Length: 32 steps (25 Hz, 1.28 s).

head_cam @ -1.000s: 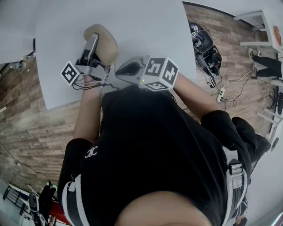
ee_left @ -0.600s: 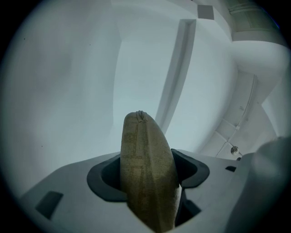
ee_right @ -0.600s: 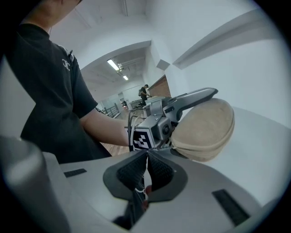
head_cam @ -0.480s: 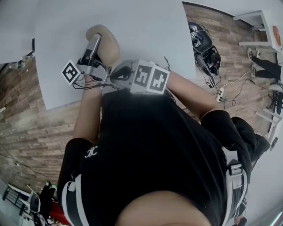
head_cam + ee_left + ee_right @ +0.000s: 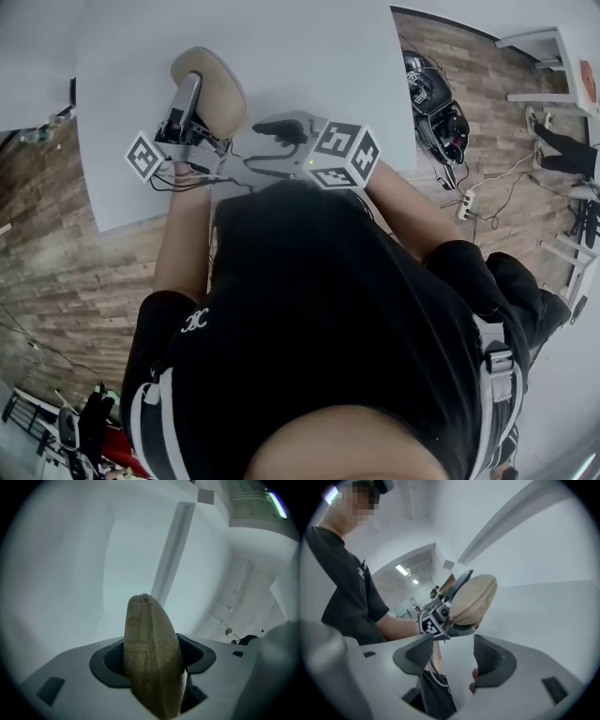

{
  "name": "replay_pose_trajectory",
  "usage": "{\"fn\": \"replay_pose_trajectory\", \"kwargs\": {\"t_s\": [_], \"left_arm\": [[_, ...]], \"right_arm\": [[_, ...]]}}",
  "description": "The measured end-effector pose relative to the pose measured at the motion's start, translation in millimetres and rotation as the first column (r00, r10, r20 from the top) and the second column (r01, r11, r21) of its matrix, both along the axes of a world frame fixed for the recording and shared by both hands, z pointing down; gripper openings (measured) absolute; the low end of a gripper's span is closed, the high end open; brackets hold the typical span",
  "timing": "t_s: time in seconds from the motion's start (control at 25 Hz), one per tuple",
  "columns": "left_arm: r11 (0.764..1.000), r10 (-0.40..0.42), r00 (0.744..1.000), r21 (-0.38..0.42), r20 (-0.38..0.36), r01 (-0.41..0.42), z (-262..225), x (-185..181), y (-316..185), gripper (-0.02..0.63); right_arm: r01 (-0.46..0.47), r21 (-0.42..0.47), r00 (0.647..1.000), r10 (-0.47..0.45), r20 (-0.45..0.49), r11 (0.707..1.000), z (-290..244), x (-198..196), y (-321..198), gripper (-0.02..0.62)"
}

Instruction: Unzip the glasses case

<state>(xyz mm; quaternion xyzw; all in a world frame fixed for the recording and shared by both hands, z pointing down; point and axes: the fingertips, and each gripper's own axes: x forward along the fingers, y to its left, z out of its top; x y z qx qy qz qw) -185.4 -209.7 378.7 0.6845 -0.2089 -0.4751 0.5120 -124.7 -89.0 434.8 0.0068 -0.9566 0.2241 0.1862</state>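
Observation:
The tan fabric glasses case (image 5: 214, 86) is lifted over the white table (image 5: 309, 56), standing on edge. My left gripper (image 5: 186, 97) is shut on its near end. In the left gripper view the case (image 5: 149, 644) fills the gap between the dark pads (image 5: 108, 662), with its zipper seam running up to the far tip. My right gripper (image 5: 270, 133) hovers to the right of the case, apart from it. Its jaws are opening with nothing between them. In the right gripper view (image 5: 453, 651) the case (image 5: 474, 598) hangs ahead, beyond the fingertips.
The table's near edge (image 5: 253, 192) runs just in front of the person's black-shirted body (image 5: 328, 328). Dark bags and gear (image 5: 436, 103) and cables (image 5: 473, 192) lie on the wooden floor at the right.
My right gripper has drawn back from the case toward the right and its jaws have come apart. The left gripper still holds the case, shifted slightly.

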Motion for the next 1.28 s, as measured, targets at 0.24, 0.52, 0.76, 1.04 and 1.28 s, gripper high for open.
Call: {"fn": "replay_pose_trajectory", "kwargs": {"t_s": [0.24,0.52,0.76,1.04,1.28], "left_arm": [[0.996,0.084,0.992,0.027,0.092,-0.087,8.2,22.0,7.4,0.296],[0.974,0.197,0.968,0.083,0.158,-0.212,1.8,56.8,14.2,0.297],[0.965,0.208,0.955,0.115,0.209,-0.235,0.8,61.5,22.3,0.298],[0.964,0.199,0.944,0.123,0.263,-0.237,8.9,59.1,25.6,0.298],[0.965,0.200,0.907,0.083,0.371,-0.247,22.4,68.1,26.9,0.297]], "right_arm": [[-0.232,-0.272,0.953,0.274,0.131,0.934,-22.3,15.5,-52.7,0.276],[-0.230,-0.396,0.935,0.314,0.162,0.889,-25.6,7.2,-60.9,0.279],[-0.163,-0.532,0.938,0.298,0.178,0.831,-19.8,2.6,-54.3,0.278],[-0.064,-0.680,0.928,0.294,0.229,0.730,-17.1,-8.2,-44.9,0.290],[-0.116,-0.652,0.940,0.295,0.172,0.749,3.5,0.0,-45.5,0.290]]}}
